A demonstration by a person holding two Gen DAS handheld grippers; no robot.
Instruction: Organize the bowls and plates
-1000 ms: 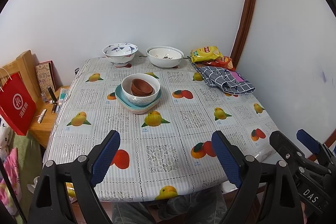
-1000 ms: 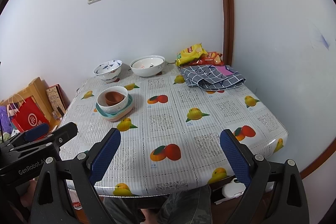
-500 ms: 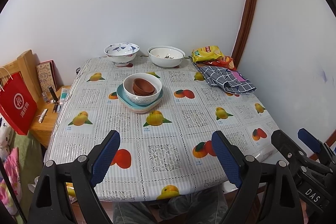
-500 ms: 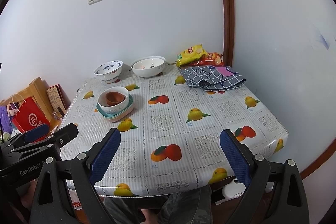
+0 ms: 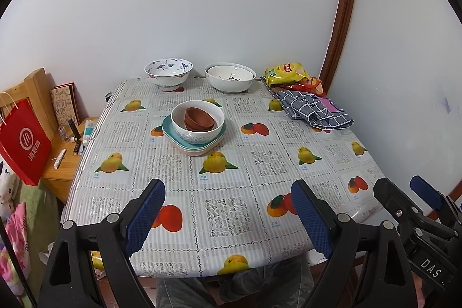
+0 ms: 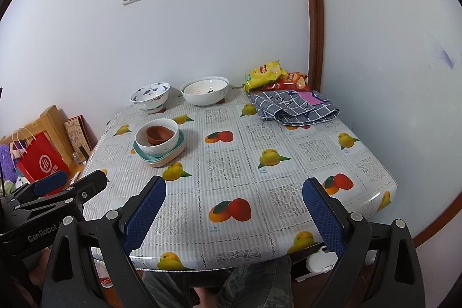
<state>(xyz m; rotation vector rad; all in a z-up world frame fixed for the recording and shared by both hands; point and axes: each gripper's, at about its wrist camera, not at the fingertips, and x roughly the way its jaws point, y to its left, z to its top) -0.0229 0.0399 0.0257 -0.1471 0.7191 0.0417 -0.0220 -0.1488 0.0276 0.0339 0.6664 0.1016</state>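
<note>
On the table with a fruit-print cloth (image 5: 231, 192) (image 6: 231, 169) stands a stack: brown cups (image 5: 199, 119) (image 6: 158, 134) inside a white bowl (image 5: 197, 132) (image 6: 156, 147), on teal and pink plates (image 5: 193, 147) (image 6: 157, 159). By the far wall sit a blue-patterned bowl (image 5: 169, 72) (image 6: 150, 95) and a wide white bowl (image 5: 230, 78) (image 6: 205, 91). My left gripper (image 5: 228, 207) and my right gripper (image 6: 234, 207) both hover open and empty over the near table edge, well short of the stack.
A yellow snack bag (image 5: 286, 72) (image 6: 264, 74) and a folded grey checked cloth (image 5: 314, 110) (image 6: 294, 107) lie at the far right corner. A red paper bag (image 5: 24, 140) and small items sit on a low wooden stand at left. The person's knees show below the table.
</note>
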